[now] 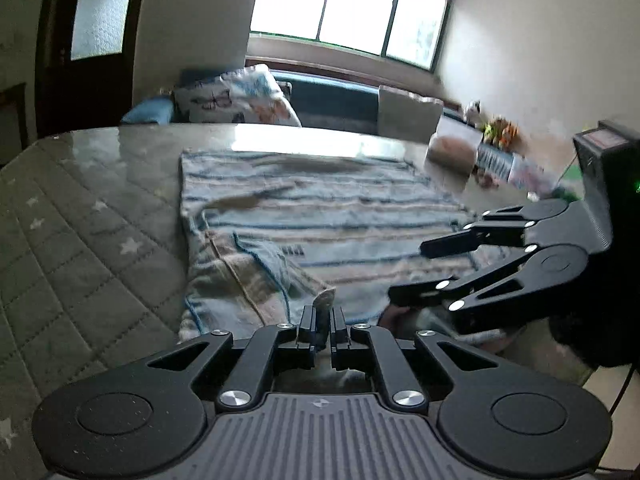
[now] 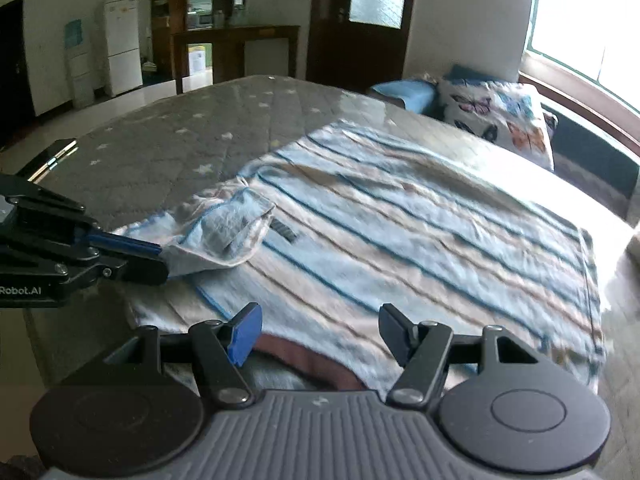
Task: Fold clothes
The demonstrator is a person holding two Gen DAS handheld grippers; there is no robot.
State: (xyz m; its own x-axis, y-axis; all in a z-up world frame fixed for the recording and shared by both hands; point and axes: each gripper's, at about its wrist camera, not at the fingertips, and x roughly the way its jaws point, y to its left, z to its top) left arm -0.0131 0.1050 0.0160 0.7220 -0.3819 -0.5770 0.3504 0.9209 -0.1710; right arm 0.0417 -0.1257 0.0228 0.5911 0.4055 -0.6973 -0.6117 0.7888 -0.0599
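Left wrist view looks down at a striped garment (image 1: 320, 208) made of soft cloth, with blue, white and tan lines. It lies spread out on a grey quilted mat with small white stars (image 1: 80, 220), which covers a big table. Part of the garment's near left side is folded over itself and bunched up. The left gripper (image 1: 322, 320) has its two black fingers pressed close together, and a small bit of the striped cloth sticks up between them, so it is pinching the garment. The right gripper (image 1: 404, 272) comes in from the right side, low over the near right part of the cloth, with its fingers spread apart.

Right wrist view shows the right gripper (image 2: 320, 332) with its fingers wide apart, one wearing a blue pad (image 2: 244, 332). Nothing is squeezed between them, and the striped garment (image 2: 400, 232) lies under and past them. On the left, the left gripper (image 2: 160, 258) holds a lifted, crumpled corner of the cloth. A pillow with butterflies on it (image 2: 496, 120) sits beyond the table, near a bright window (image 2: 592, 52). A dark wooden door with a frosted pane (image 2: 360, 16) stands behind, and a white fridge (image 2: 122, 44) is far off on the left.
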